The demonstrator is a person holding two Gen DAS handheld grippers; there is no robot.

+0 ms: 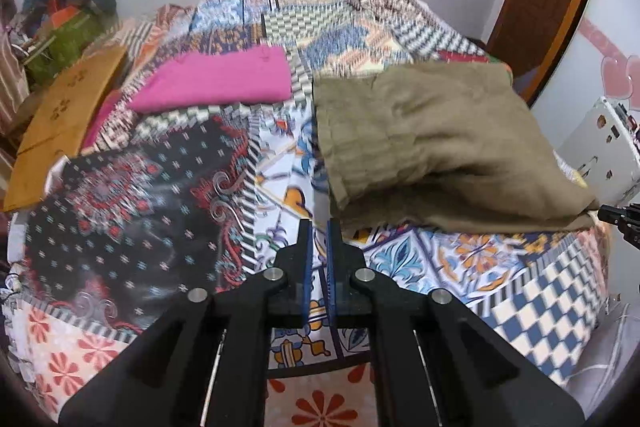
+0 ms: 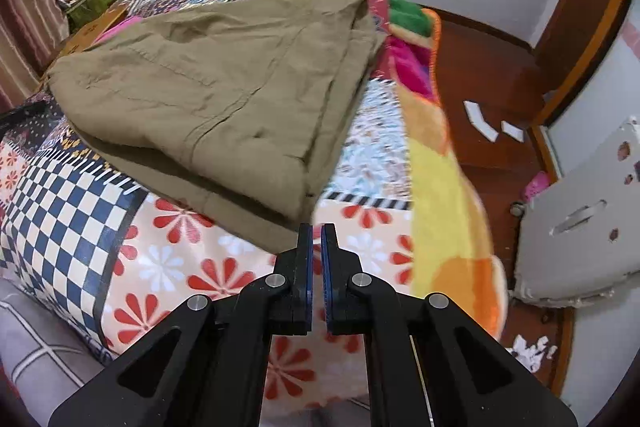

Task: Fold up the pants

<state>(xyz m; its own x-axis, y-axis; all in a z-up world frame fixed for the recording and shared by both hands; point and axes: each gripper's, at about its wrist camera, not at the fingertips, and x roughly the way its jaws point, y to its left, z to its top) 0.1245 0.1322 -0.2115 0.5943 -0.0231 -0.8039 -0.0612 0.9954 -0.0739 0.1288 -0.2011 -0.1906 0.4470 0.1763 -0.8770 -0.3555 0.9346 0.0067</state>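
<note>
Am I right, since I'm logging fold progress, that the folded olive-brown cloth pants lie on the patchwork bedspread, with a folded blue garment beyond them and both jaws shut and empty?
Not quite. The folded garment beyond the olive-brown cloth pants is pink, not blue, as the left wrist view shows. The rest holds: the pants lie on the patchwork bedspread, and the left gripper and right gripper are shut and empty.

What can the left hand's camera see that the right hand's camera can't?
Only the left wrist view shows the folded pink cloth, the dark patterned cloth and the shut left gripper. Only the right wrist view shows the white papers on the brown floor and the shut right gripper. Both show the olive pants on the patchwork bedspread.
</note>
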